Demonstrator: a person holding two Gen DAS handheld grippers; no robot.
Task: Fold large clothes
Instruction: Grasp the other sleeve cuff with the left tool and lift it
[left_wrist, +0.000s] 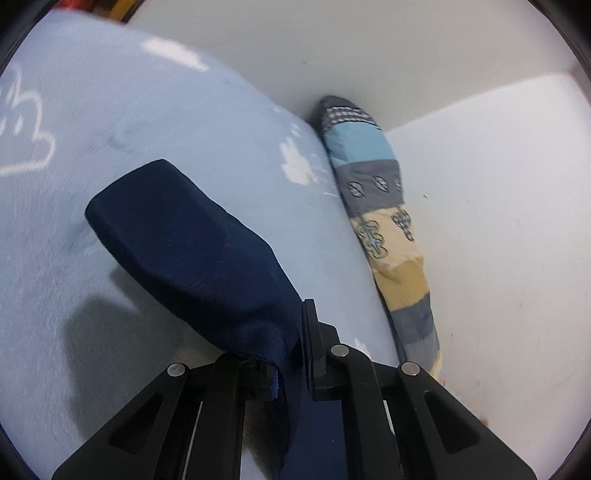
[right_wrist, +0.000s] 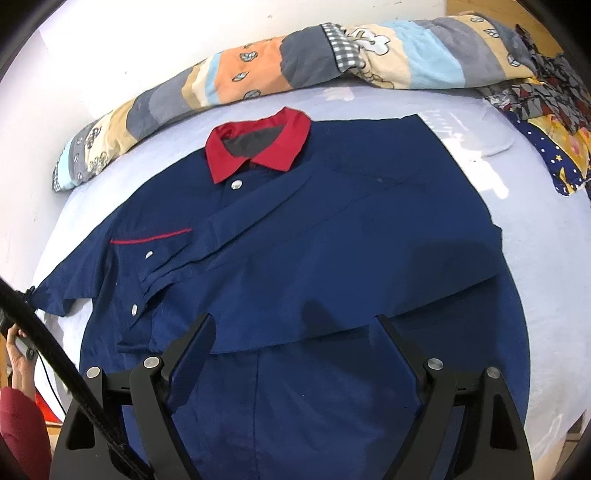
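The left gripper (left_wrist: 308, 332) has its black jaws pressed together on a fold of the navy blue woven shirt (left_wrist: 192, 240), a stiff flap of which juts out over the pale blue bedsheet with white cloud prints (left_wrist: 147, 110); no earlier picture is at hand, so only the clamp itself can be told. Only this view shows the white wall corner (left_wrist: 369, 74) at close range, and the rolled quilt of grey, sky-blue and yellow stripes (left_wrist: 384, 221) wedged between sheet and wall. The right wrist view gives what the left lacks: the whole shirt (right_wrist: 314, 240) spread on the sheet (right_wrist: 554, 277), with a red collar (right_wrist: 258, 144), a thin red piping line (right_wrist: 151, 240) on the chest, white snap buttons (right_wrist: 235, 184) and one side folded across the front in a straight diagonal edge. The right gripper (right_wrist: 295, 343) hangs just above the shirt's lower half with jaws spread wide, nothing between them. The cloth looks smooth with a faint sheen. A crumpled patterned fabric with stars (right_wrist: 546, 122) lies at the sheet's far right. At the left edge a hand (right_wrist: 16, 354) in a red sleeve (right_wrist: 22, 424) grips a handle beside a black cable (right_wrist: 55, 350).
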